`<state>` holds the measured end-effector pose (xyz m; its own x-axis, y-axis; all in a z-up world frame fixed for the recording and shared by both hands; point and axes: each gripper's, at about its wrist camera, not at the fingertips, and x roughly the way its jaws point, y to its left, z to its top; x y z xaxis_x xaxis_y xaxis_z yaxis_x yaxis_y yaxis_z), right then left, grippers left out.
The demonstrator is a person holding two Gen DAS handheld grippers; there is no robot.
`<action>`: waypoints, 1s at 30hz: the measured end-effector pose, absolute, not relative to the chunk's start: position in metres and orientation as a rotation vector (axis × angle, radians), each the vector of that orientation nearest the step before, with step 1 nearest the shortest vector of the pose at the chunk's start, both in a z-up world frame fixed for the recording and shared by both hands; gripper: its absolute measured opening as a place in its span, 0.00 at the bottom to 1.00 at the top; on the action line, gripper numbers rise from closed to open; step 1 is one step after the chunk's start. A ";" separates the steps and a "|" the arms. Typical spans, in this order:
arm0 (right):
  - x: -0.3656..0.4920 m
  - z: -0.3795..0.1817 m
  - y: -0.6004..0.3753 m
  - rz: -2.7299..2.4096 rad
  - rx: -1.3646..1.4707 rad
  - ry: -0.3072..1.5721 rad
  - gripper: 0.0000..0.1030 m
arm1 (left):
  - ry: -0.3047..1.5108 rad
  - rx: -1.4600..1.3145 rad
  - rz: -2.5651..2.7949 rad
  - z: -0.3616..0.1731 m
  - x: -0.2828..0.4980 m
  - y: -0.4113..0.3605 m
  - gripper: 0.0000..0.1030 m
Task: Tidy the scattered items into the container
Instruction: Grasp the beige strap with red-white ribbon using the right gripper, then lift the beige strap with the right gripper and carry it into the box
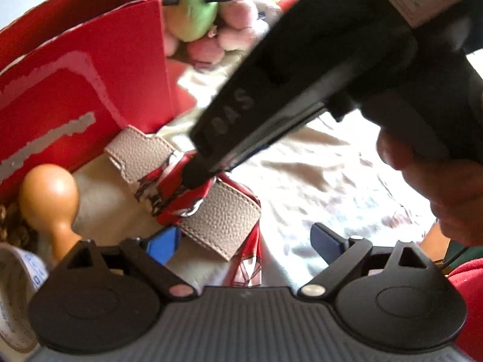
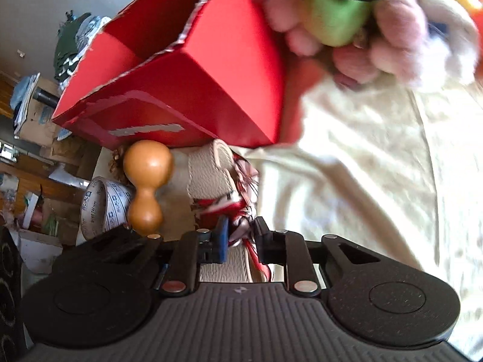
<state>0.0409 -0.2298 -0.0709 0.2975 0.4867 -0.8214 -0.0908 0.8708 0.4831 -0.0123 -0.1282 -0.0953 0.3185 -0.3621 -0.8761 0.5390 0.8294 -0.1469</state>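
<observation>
While I work over a wrinkled cream cloth beside a cluttered room, my right gripper clamps one red-and-white scarf on one beige leather strap; left gripper gapes; one red cardboard box stands just behind.

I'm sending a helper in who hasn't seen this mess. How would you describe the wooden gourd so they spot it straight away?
Start at the big red box on the cream sheet. Just in front of its printed face lies the wooden gourd, between a roll of printed tape and a beige leather strap. It alone is smooth, orange-brown and shaped like two bulbs joined by a narrow waist.
</observation>
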 end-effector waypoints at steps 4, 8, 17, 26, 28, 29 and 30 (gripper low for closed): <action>0.038 -0.072 -0.232 0.377 0.424 1.195 0.24 | 1.105 0.133 -0.573 -0.093 -0.012 -0.114 0.89; 0.051 -0.077 -0.222 0.374 0.454 1.190 0.34 | 1.121 0.073 -0.531 -0.092 -0.006 -0.100 0.90; 0.056 -0.086 -0.217 0.451 0.504 1.241 0.34 | 1.112 0.060 -0.525 -0.100 -0.001 -0.107 0.84; 0.033 -0.058 -0.236 0.388 0.473 1.185 0.26 | 1.088 0.059 -0.604 -0.078 -0.008 -0.122 0.71; 0.028 -0.045 -0.248 0.358 0.485 1.152 0.25 | 1.046 0.073 -0.641 -0.062 0.003 -0.129 0.71; 0.025 -0.037 -0.254 0.342 0.488 1.133 0.25 | 1.024 0.076 -0.659 -0.053 0.005 -0.134 0.71; 0.021 -0.027 -0.259 0.326 0.488 1.108 0.25 | 1.001 0.079 -0.676 -0.042 0.010 -0.140 0.71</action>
<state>0.0214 -0.2591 -0.0271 0.4157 0.4842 -0.7699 -0.0105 0.8490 0.5282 0.0098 -0.1397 -0.0425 0.3553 -0.4877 -0.7974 0.5574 0.7954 -0.2381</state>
